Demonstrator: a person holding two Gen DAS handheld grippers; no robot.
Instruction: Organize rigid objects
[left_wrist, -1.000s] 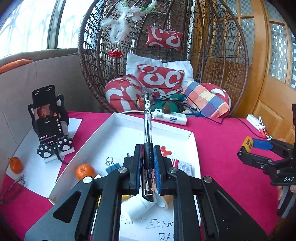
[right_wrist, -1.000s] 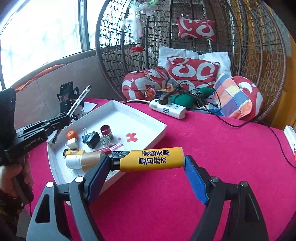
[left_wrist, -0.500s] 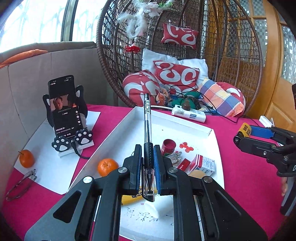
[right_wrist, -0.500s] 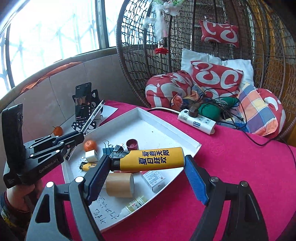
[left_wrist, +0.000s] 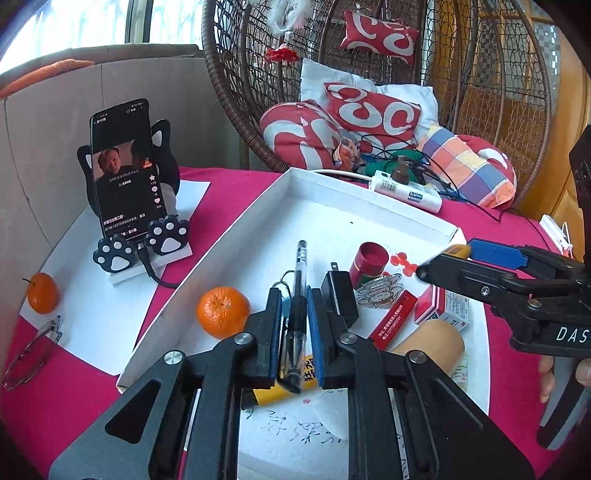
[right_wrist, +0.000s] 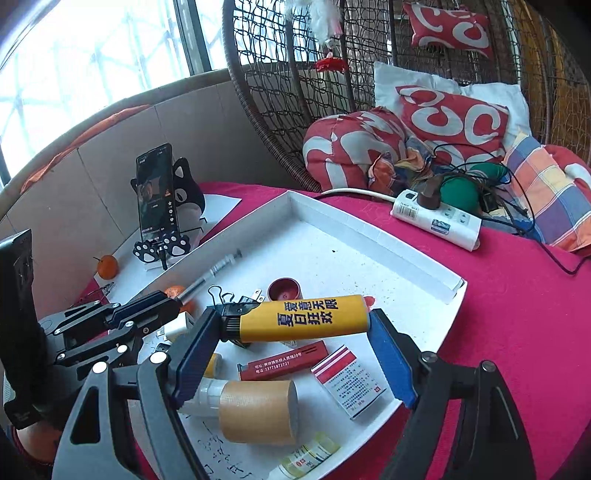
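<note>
My left gripper (left_wrist: 294, 332) is shut on a black pen (left_wrist: 297, 295) that points forward and down over the white tray (left_wrist: 369, 192); it also shows in the right wrist view (right_wrist: 147, 306). My right gripper (right_wrist: 295, 354) is shut on a yellow tube with a black cap (right_wrist: 303, 319), held crosswise above the tray (right_wrist: 369, 229). It shows in the left wrist view (left_wrist: 461, 258). In the tray lie an orange (left_wrist: 222, 312), a red cap (left_wrist: 372, 260), a red lighter (right_wrist: 282, 363), a small box (right_wrist: 351, 380) and a tan tape roll (right_wrist: 258, 410).
A phone on a cat stand (left_wrist: 123, 184) sits on white paper left of the tray, with another orange (left_wrist: 42, 292) and glasses (left_wrist: 31, 354). A power strip (right_wrist: 436, 219) with cables lies behind the tray. A wicker chair with cushions (left_wrist: 373, 110) stands at the back.
Both grippers have moved forward and down over the tray. The pen tip has tilted down towards the tray floor. The tube stays held.
</note>
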